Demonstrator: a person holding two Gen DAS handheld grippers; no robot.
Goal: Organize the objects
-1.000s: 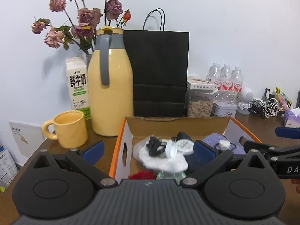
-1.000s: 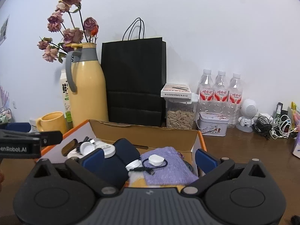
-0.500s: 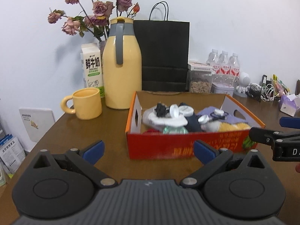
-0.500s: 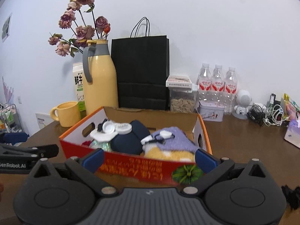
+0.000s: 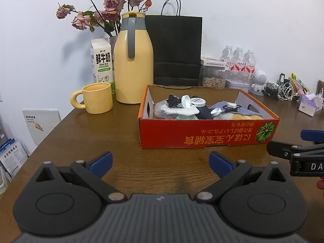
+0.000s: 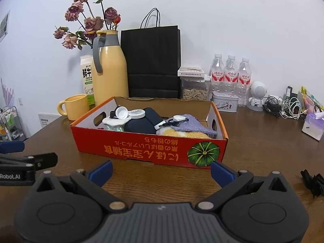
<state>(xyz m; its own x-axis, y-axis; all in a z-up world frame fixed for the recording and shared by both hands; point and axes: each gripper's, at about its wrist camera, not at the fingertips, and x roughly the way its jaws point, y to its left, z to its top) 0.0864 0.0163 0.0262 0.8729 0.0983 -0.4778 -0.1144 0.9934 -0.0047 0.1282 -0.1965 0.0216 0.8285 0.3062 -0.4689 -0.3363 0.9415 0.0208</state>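
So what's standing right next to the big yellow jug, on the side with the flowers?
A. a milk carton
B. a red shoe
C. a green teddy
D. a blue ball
A: a white milk carton stands upright beside the yellow jug, just behind the yellow mug.

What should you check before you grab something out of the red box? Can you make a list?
1. Left gripper open and empty: ok.
2. Right gripper open and empty: ok.
3. Red box flat on the table: ok.
4. Table in front of the box bare: ok.
5. Things in the box separate enough to lift singly: not ok, a black cable lies across the purple cloth.
6. What lies at the bottom: cannot tell.
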